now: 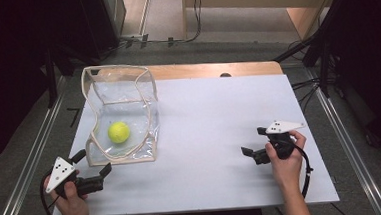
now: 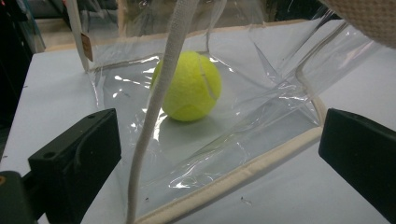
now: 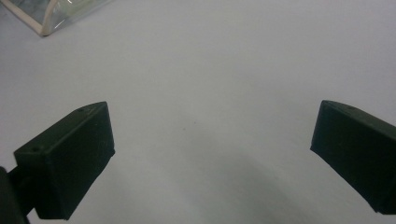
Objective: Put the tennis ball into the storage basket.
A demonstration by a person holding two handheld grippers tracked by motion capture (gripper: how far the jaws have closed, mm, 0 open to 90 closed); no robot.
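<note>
A yellow tennis ball [image 1: 119,132] lies inside a clear plastic bag with cream fabric trim [image 1: 123,159] at the table's left. In the left gripper view the ball [image 2: 192,87] sits behind the bag's cream strap [image 2: 159,98] and bottom hem [image 2: 243,175]. My left gripper [image 1: 92,161] is open, just short of the bag's near edge, with nothing between its jaws; in its own view the left gripper [image 2: 219,158] straddles the hem. My right gripper [image 1: 253,144] is open over bare white table at the right; its own view shows the right gripper [image 3: 210,154] empty.
A white sheet [image 1: 210,136] covers the table, with a wooden strip [image 1: 211,69] at the far edge. Metal rails [image 1: 29,162] run along both sides. The bag's corner [image 3: 44,21] shows far off in the right gripper view.
</note>
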